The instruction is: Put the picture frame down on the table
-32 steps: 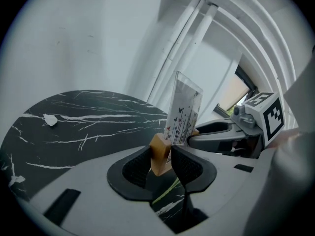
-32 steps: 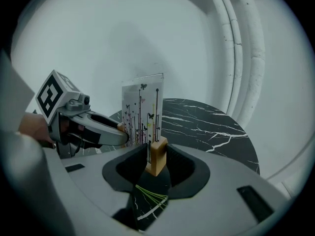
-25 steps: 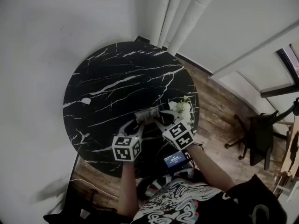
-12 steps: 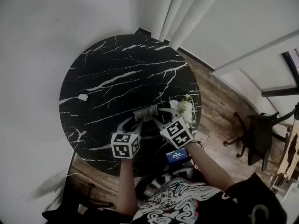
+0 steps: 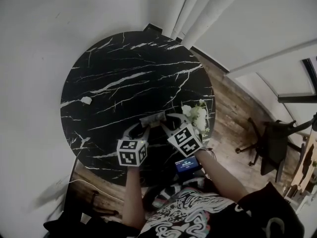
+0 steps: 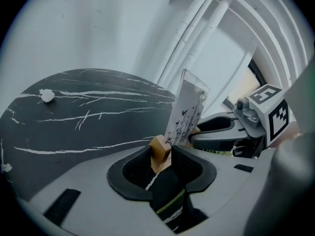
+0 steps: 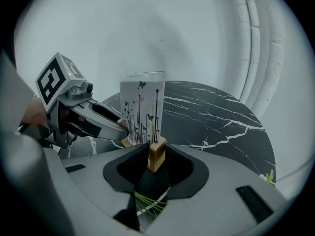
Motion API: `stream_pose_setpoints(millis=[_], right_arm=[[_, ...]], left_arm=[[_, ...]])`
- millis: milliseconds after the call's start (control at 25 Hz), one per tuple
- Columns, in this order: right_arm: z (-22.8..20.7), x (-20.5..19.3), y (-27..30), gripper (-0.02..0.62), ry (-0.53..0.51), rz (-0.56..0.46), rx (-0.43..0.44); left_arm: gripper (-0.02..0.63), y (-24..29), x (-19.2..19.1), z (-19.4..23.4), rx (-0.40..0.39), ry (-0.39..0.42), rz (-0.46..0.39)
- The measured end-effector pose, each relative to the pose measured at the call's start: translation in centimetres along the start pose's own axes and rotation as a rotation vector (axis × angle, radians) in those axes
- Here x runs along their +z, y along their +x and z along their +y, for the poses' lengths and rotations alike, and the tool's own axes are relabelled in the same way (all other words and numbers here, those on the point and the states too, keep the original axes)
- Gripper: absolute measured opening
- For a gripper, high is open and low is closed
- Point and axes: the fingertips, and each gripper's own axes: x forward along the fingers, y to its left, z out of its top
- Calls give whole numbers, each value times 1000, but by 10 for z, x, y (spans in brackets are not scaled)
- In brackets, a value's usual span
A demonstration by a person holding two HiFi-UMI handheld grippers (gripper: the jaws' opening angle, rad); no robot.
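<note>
Left hand-held gripper (image 6: 162, 154) and right hand-held gripper (image 7: 156, 157), its jaws just tightening, each clamp a foot of the upright picture frame (image 7: 142, 109); setting it on the surface (image 5: 119, 78) seemingly remains.

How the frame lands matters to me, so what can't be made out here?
- Whether the picture frame touches the table: the left gripper and right gripper, whose jaws have just been closing on a wooden foot, cover its base in their views; the head view shows it too small.
- White scrap, head view: too small to identify.
- Small screen, head view: print too small to read.
</note>
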Motion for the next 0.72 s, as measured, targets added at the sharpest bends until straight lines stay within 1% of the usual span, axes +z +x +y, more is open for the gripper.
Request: stream_pose_setpoints(millis=[440,640,720], right_arm=[[-1,-5,8,110,-13,12,3],[0,-8,7,110,-4,28,13],[1,-10,7,110,-8,33,13]], left_arm=[[138,5,-5,4,-8,-16,-1],[138,5,-8,3,11,49,25],[138,5,-10,2,11,52,30]])
